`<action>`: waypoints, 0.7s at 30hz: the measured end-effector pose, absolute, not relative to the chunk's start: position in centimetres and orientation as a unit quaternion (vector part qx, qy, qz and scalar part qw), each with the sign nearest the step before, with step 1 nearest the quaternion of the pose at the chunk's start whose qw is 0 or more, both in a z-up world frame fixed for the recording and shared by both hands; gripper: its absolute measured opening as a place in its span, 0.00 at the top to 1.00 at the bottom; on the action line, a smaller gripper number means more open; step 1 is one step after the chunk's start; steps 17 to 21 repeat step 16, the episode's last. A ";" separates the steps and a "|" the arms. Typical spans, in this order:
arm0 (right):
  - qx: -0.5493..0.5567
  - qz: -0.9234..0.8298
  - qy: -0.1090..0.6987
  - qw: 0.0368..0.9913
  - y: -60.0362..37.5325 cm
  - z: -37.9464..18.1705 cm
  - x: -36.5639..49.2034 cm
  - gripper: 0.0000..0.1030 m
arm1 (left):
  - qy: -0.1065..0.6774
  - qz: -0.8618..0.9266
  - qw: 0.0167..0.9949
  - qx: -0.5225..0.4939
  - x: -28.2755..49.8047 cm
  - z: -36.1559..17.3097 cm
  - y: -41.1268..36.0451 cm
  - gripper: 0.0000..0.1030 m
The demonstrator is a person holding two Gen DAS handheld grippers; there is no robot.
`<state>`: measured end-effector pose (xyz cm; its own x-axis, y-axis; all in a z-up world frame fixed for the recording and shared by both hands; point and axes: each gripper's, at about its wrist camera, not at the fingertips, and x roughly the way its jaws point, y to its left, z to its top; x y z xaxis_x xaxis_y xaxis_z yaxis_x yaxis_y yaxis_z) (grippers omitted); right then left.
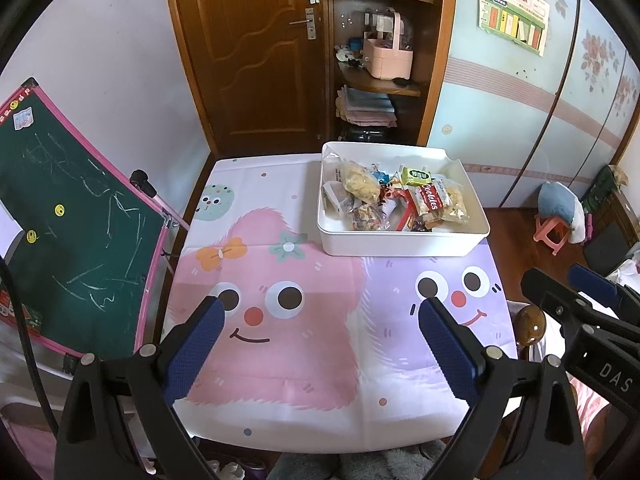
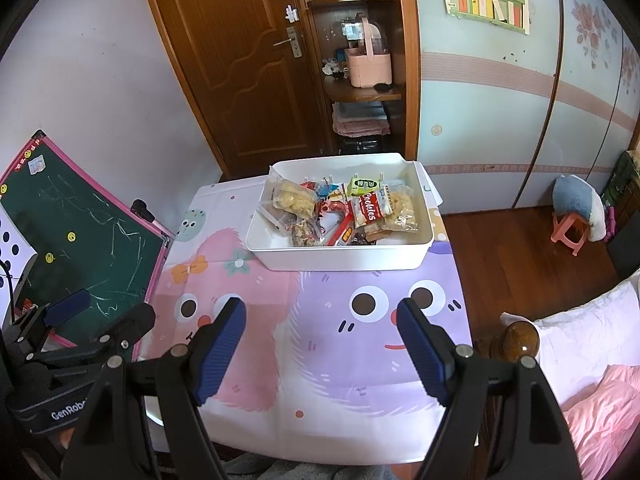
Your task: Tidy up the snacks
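Note:
A white rectangular bin [image 1: 400,244] [image 2: 340,258] stands at the far right of the table and holds several snack packets [image 1: 396,200] [image 2: 344,210], among them a red cookies pack and clear bags of yellow crisps. My left gripper [image 1: 322,308] hovers open over the near part of the cartoon tablecloth, nothing between its blue pads. My right gripper [image 2: 320,308] is also open and empty, over the purple cartoon face. Both are well short of the bin. The right gripper also shows at the right edge of the left wrist view [image 1: 588,292], and the left gripper at the left edge of the right wrist view [image 2: 72,320].
A cartoon tablecloth [image 1: 280,360] [image 2: 320,380] covers the small table. A green chalkboard [image 1: 68,216] leans at the left. Behind stand a wooden door [image 1: 256,48], corner shelves with a pink basket [image 1: 386,56], and a wardrobe. A bedpost knob [image 2: 520,340], bedding and a pink stool [image 2: 568,232] are at the right.

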<state>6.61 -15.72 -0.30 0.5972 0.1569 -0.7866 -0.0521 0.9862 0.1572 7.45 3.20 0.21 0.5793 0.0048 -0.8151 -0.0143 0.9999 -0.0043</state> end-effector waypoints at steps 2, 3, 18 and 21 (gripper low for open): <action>0.058 0.058 0.445 0.892 -15.7 -0.4 6.6 0.24 | 0.459 0.005 0.888 -0.005 7.5 0.2 3.1 0.05; 0.058 0.058 0.445 0.892 -15.8 -0.4 6.6 0.24 | 0.459 0.005 0.888 -0.005 7.4 0.2 3.1 0.05; 0.058 0.059 0.446 0.891 -15.8 -0.1 6.5 0.24 | 0.461 0.004 0.887 -0.001 7.3 0.2 3.1 0.05; 0.058 0.059 0.446 0.891 -15.8 -0.1 6.5 0.24 | 0.461 0.004 0.887 -0.001 7.3 0.2 3.1 0.05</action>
